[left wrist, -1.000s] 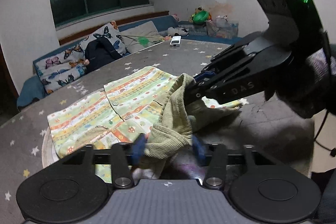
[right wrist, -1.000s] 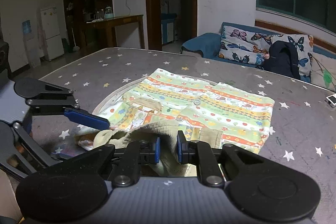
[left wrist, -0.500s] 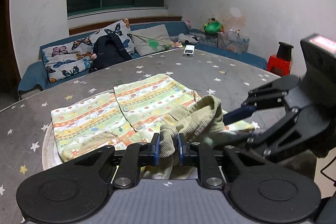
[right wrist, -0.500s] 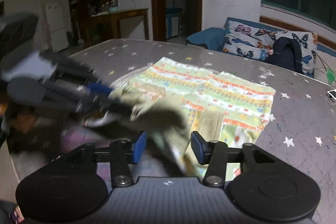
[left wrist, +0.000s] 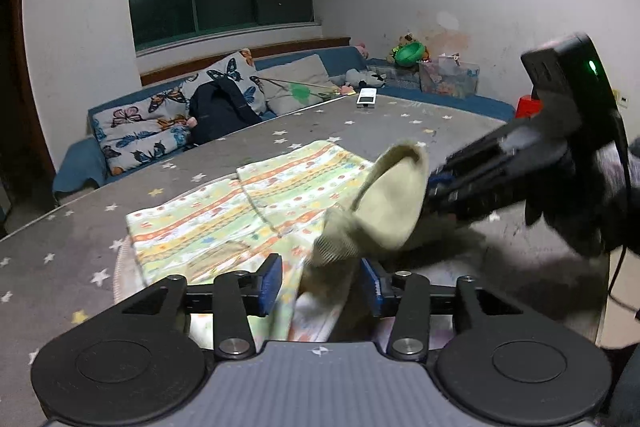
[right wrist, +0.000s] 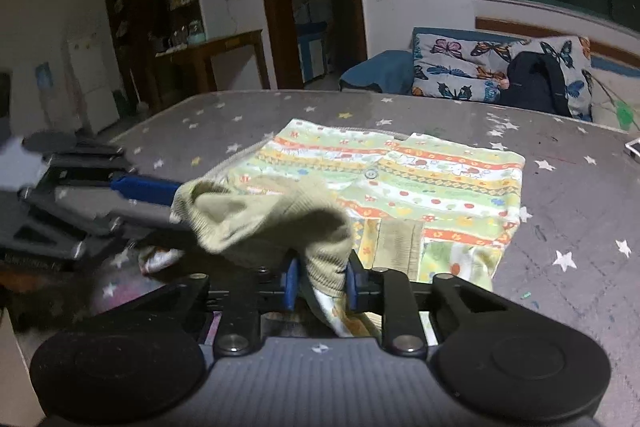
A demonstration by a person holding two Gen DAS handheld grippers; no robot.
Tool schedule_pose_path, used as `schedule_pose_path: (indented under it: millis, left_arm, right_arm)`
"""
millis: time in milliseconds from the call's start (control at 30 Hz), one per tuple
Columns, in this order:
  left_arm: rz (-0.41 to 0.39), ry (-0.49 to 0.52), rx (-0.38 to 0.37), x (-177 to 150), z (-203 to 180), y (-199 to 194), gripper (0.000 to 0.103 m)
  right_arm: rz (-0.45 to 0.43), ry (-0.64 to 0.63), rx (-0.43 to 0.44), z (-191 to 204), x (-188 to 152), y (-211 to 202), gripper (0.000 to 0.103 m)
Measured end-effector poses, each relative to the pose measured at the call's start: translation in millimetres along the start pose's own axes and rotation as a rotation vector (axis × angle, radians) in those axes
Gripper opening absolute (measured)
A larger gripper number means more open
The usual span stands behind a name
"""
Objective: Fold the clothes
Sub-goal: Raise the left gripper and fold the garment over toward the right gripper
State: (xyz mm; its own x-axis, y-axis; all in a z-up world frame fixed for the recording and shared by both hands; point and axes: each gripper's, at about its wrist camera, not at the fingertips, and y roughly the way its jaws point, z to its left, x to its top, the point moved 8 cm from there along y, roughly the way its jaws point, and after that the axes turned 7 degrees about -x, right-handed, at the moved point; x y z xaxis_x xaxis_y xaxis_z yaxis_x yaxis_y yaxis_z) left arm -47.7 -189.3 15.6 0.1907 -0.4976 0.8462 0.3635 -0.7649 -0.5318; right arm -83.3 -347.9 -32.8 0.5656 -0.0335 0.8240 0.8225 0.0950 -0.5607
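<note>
A small patterned garment [left wrist: 240, 211] with green, orange and yellow stripes lies flat on the grey star-print table [left wrist: 60, 267]; it also shows in the right wrist view [right wrist: 432, 183]. Its olive ribbed collar [left wrist: 392, 195] is lifted off the near edge. My left gripper [left wrist: 320, 283] is open, with the ribbed cloth hanging loosely between its blue pads. My right gripper [right wrist: 318, 285] is shut on the ribbed collar [right wrist: 280, 219] and shows from the side in the left wrist view [left wrist: 480, 183]. The left gripper's fingers [right wrist: 140, 187] reach in from the left.
A blue sofa with butterfly pillows [left wrist: 160, 123] and a dark backpack [left wrist: 220, 111] runs behind the table. A white phone [left wrist: 366, 97] lies at the far table edge. Toys and a box [left wrist: 448, 79] sit at the back right. A doorway [right wrist: 312, 7] lies beyond.
My left gripper has opened and let go of the ribbed collar. My right gripper has closed on the collar and lifted it. Both hands have shifted.
</note>
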Motion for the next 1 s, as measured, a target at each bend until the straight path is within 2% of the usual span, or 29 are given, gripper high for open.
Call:
schedule_pose_path:
  millis: [200,333,533,567,600,633,700,767,900,1000]
  left_arm:
    - [0.031,0.1,0.033,-12.8,-8.7,1.8,0.067]
    - [0.069,0.16,0.057,-17.9,-11.6,15.3,0.069]
    - [0.09,0.163,0.091,-23.4,-1.0,26.1,0.068]
    - [0.092,0.161,0.095,-23.9,1.0,27.1,0.062]
    - [0.096,0.155,0.096,-24.5,2.8,27.9,0.052]
    - [0.1,0.149,0.097,-25.1,4.6,28.7,0.048]
    - [0.107,0.133,0.094,-26.8,8.1,29.2,0.03]
    - [0.107,0.118,0.094,-27.7,10.9,28.2,0.021]
    - [0.102,0.109,0.084,-28.7,10.8,22.1,0.013]
    - [0.1,0.108,0.07,-30.6,7.4,14.6,0.012]
  right_arm:
    - [-0.004,0.028,0.003,-2.9,5.5,-0.9,0.021]
    - [-0.016,0.031,-0.003,-2.0,11.6,-1.9,0.02]
    - [-0.04,0.032,-0.004,-2.0,20.3,-6.8,0.02]
    - [-0.041,0.032,-0.004,-2.1,20.5,-6.8,0.019]
    - [-0.041,0.033,-0.004,-2.0,20.4,-6.6,0.019]
    - [-0.042,0.034,-0.005,-2.0,20.0,-6.5,0.019]
    - [-0.043,0.037,-0.006,-2.2,19.0,-6.4,0.018]
    - [-0.046,0.041,-0.007,-2.3,18.1,-6.7,0.017]
    - [-0.048,0.036,0.001,1.6,15.8,-12.0,0.016]
    - [-0.049,0.026,0.008,6.5,12.9,-19.5,0.015]
